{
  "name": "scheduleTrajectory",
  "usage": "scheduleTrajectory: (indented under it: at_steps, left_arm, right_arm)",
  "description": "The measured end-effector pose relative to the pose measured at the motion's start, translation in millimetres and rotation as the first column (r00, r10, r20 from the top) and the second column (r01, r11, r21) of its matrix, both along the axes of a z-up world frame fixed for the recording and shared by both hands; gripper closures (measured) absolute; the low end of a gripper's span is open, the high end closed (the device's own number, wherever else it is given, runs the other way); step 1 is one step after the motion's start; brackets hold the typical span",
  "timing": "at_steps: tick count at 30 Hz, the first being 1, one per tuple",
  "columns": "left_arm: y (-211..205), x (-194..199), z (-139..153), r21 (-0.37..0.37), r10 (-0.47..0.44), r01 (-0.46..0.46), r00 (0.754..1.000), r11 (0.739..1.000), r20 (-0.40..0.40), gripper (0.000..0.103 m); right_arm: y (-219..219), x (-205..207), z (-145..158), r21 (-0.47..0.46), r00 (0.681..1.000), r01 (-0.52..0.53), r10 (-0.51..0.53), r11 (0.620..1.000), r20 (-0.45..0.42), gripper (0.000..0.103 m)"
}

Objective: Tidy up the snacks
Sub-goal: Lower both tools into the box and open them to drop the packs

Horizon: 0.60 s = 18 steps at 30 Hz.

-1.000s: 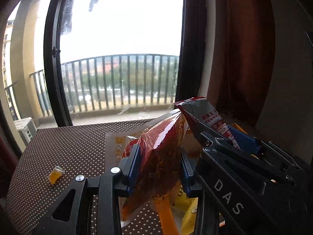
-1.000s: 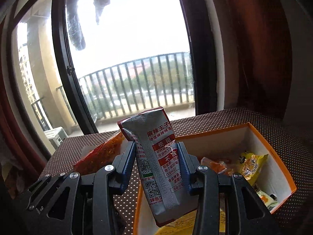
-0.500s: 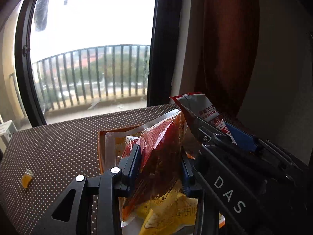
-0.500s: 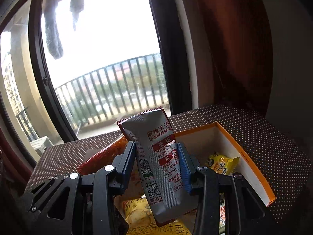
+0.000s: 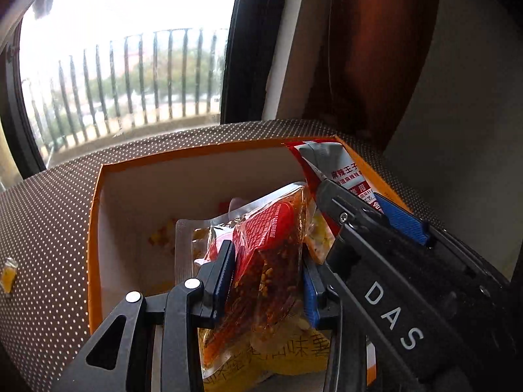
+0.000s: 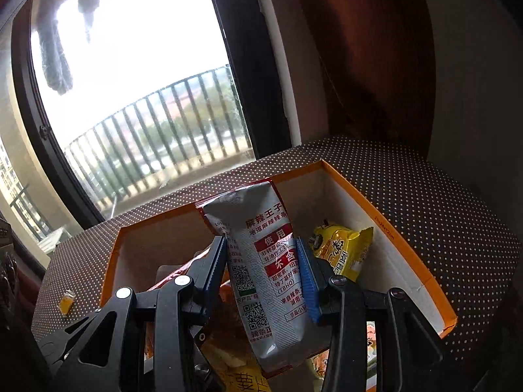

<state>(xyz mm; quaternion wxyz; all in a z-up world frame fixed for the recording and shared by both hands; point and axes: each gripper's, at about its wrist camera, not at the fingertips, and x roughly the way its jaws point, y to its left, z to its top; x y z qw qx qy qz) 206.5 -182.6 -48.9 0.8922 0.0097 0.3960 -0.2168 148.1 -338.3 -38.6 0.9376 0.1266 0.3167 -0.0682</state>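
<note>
My left gripper point(image 5: 264, 277) is shut on a clear red snack packet point(image 5: 271, 254) and holds it over the orange-rimmed white box point(image 5: 94, 215). My right gripper point(image 6: 263, 269) is shut on a silver and red snack packet point(image 6: 264, 261), also over the box point(image 6: 405, 251). The right gripper and its packet point(image 5: 340, 170) show at the right of the left wrist view. Yellow snack bags lie inside the box point(image 6: 343, 248).
The box stands on a brown dotted tablecloth point(image 6: 441, 202). A small yellow wrapped sweet point(image 5: 8, 276) lies on the cloth left of the box, also in the right wrist view point(image 6: 66, 302). A window with a railing and a dark curtain are behind.
Both grippers have moved forward and down with their packets. The box now lies directly beneath them, and more of its inside shows.
</note>
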Motion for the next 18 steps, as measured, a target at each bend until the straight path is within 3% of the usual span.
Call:
scheduleTrajectory:
  at_steps: [3,8,10,18]
  left_arm:
    - [3.5,8.2,-2.0,0.061,0.028,-0.029,1.0,0.998,0.003,0.058]
    - [15.9,13.3,-1.8,0.108,0.073,-0.073,0.997,0.991,-0.002,0.03]
    - [18.4,9.4,-0.5,0.115,0.081,-0.08,0.997,0.99,-0.005,0.024]
    - [50.8,-19.0,18.5,0.104,0.142,-0.151,0.986,0.983,0.089,0.019]
  right_arm:
    - [-3.6,2.9,-8.9,0.017,0.999,-0.004,0.005,1.0,-0.032,0.057]
    - [4.9,10.8,-17.7,0.024,0.998,-0.033,0.034,0.999,-0.059,0.057]
    - [11.1,12.6,-17.7,0.028,0.997,-0.057,0.058,0.998,-0.056,0.057]
    - [41.6,12.0,-5.1,0.006,0.988,-0.153,0.153,0.988,-0.034,0.057]
